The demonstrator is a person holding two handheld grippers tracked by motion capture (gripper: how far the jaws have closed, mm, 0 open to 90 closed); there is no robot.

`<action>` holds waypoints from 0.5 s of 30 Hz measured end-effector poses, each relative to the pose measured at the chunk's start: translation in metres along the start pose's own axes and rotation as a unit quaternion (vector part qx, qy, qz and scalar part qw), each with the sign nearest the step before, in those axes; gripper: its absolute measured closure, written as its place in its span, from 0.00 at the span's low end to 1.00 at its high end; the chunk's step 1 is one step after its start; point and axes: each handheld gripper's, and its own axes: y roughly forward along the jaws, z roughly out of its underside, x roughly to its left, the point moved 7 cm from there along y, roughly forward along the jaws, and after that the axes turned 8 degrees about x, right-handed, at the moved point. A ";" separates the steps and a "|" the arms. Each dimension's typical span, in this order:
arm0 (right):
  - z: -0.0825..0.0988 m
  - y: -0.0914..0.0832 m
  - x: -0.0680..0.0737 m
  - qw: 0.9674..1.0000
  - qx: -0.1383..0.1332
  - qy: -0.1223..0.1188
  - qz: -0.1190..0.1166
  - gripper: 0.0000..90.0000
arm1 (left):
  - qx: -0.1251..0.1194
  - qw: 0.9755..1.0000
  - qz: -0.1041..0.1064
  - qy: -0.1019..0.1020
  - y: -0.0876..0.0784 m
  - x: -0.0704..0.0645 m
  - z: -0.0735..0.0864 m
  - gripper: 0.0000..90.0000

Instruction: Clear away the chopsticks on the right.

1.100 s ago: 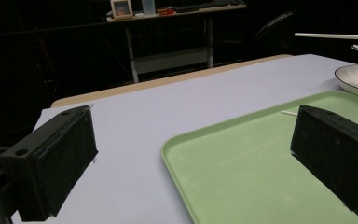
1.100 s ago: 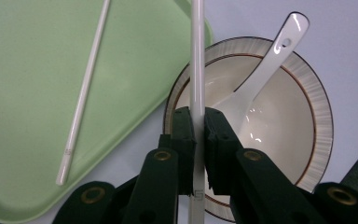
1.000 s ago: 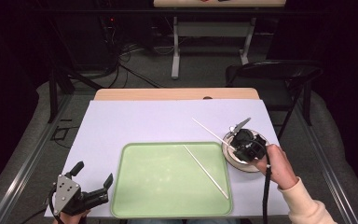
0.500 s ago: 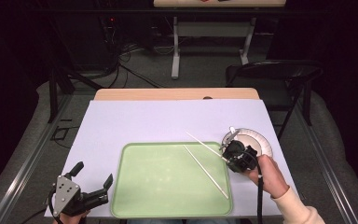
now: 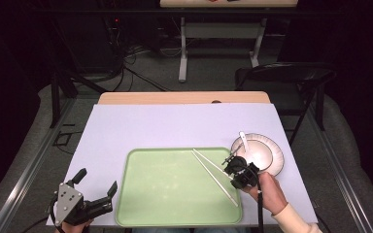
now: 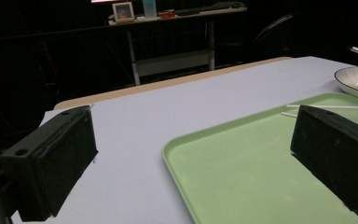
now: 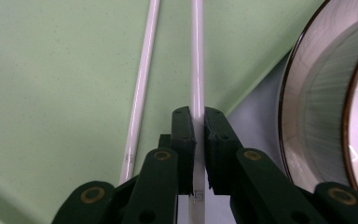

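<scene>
Right tool clamped on one chopstick over the tray's right edge.

Your right tool [image 7: 199,122] pinches the chopstick [image 7: 197,70] near its end; release unevenly and it may roll off the tray [image 5: 175,194] rim or knock the bowl [image 5: 264,155] just beside. Its long axis runs up-left across the tray, beside the second chopstick [image 7: 142,79]. Left tool [image 5: 94,187]: jaws apart, empty, at the surface's near-left corner.

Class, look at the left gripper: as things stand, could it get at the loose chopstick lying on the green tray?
Probably yes: the left gripper is open, and only bare green tray separates it from the loose chopstick.
</scene>
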 end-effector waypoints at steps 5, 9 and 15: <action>-0.004 0.007 -0.001 1.000 0.003 0.010 -0.003 0.92 | 0.000 1.000 -0.001 0.000 0.000 0.000 0.000 0.00; -0.005 0.015 0.003 1.000 0.006 0.027 -0.011 0.92 | 0.000 1.000 -0.001 0.000 0.000 0.000 0.000 0.00; -0.009 0.018 0.012 1.000 0.003 0.025 -0.016 0.92 | 0.001 1.000 0.000 0.001 0.000 0.000 0.000 0.00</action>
